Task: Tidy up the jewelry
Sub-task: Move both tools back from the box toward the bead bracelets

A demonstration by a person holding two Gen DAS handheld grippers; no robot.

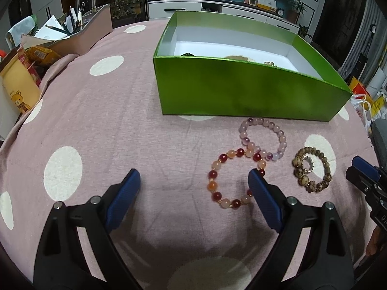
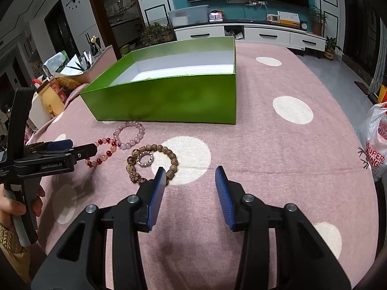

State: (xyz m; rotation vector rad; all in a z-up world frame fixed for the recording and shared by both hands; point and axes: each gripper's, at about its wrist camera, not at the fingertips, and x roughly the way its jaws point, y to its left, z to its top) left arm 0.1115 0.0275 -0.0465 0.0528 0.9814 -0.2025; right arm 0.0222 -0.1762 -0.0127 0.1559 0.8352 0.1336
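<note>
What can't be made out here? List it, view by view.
- Green box contents, left wrist view: only tips of small items show over its near wall.
- Box floor, right wrist view: the near wall hides it.
- Red and peach bracelet, right wrist view: partly behind the left hand-held gripper.
- Right hand-held gripper, left wrist view: cut off by the frame edge.
- Ring on the brown bracelet: too small for detail.

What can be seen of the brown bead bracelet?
The brown bead bracelet is a loop of mottled, wood-like beads lying flat on the pink dotted tablecloth, partly over a white dot. A small sparkly ring lies inside it against the beads. The right gripper's blue finger hides its near edge; contact is unclear.
</note>
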